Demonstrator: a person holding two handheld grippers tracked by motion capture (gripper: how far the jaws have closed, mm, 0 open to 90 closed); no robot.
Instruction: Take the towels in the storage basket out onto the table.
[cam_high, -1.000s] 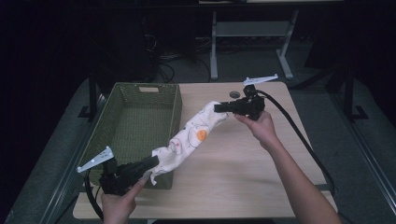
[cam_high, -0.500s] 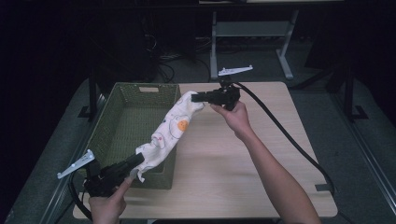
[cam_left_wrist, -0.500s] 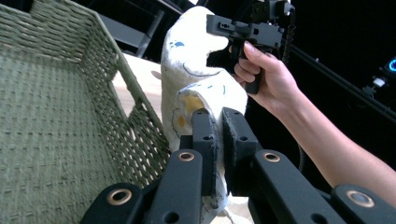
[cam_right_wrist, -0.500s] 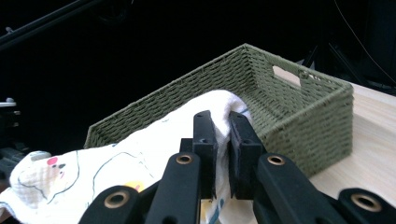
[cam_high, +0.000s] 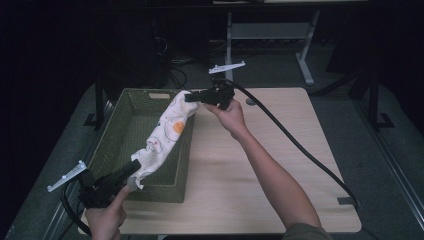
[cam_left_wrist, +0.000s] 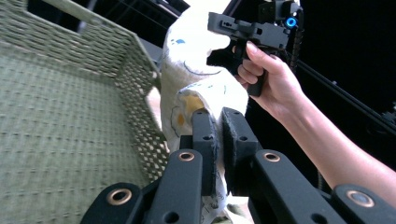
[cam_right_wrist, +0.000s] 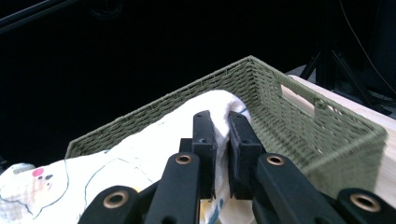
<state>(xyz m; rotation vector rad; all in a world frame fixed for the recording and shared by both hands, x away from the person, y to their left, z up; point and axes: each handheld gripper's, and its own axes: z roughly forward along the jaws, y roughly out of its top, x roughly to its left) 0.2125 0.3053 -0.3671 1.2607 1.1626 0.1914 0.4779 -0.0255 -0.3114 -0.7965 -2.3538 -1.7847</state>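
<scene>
In the high view, the left gripper (cam_high: 131, 168) is pinching the near end of a white printed cloth (cam_high: 165, 137), and the right gripper (cam_high: 189, 97) is pinching its far end. The cloth is hanging stretched between the two sets of jaws, slanting over the right side of a green woven basket (cam_high: 125, 130). The basket is sitting on a wooden table (cam_high: 280, 150). The left hand (cam_high: 105, 217) is gripping its tool by the basket's near corner; the right hand (cam_high: 227, 112) is holding its tool above the basket's far right corner, with a black cable (cam_high: 300, 147) trailing back across the table.

In the left gripper view, the left gripper (cam_left_wrist: 218, 119) is standing nearly closed, its pads clamping a fold of the cloth (cam_left_wrist: 187, 74). The cloth is running up and away from the jaws to the right gripper (cam_left_wrist: 219, 21), held in the right hand (cam_left_wrist: 268, 77) beyond and above the jaw tips. The basket (cam_left_wrist: 70, 116) is lying to the left of the jaws, its woven floor and wall showing.

In the right gripper view, the right gripper (cam_right_wrist: 222, 116) is also nearly closed, squeezing a bunched edge of the cloth (cam_right_wrist: 140, 149) between its pads. The rest of the cloth is spreading out below and to the left of the jaws. The basket (cam_right_wrist: 303, 121) is lying just beyond the jaw tips, its rim running behind and to the right.
</scene>
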